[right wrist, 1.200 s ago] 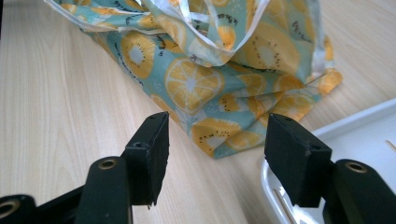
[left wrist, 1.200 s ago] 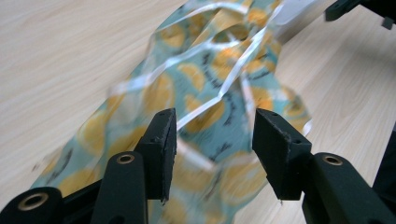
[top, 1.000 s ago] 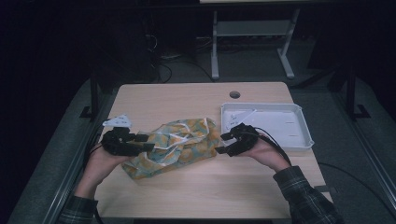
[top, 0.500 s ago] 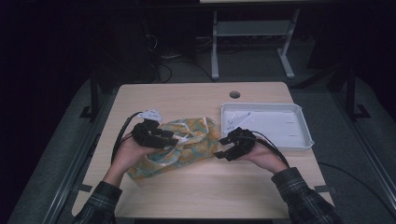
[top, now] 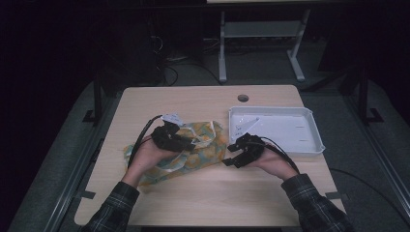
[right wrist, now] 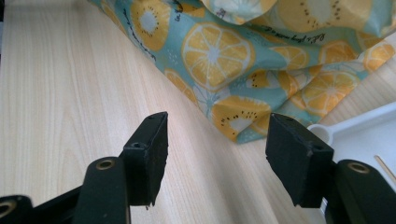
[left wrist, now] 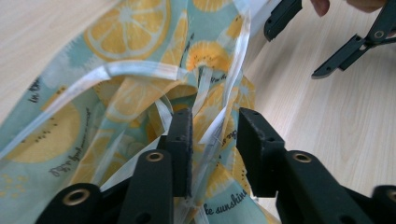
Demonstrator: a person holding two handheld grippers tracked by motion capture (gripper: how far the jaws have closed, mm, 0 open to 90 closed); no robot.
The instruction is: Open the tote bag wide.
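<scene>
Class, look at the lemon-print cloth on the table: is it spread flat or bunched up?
Bunched up. The lemon-print cloth lies in rumpled folds, its white ribbon trim looping across layers.

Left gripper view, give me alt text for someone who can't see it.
Two black jaws of the left gripper straddle white ribbon ties on a teal cloth with a lemon-slice print, not yet pinching them. Light wooden table; right gripper beyond.

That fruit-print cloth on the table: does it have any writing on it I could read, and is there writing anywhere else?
"ke sunshine": dark script on the cloth, cut off at the bottom of the left gripper view.
"in the": script at the cloth's left edge in that view, cut off.
Other script lines on the cloth in both gripper views: too blurred to read.
White tray and table: no writing I can make out.
</scene>
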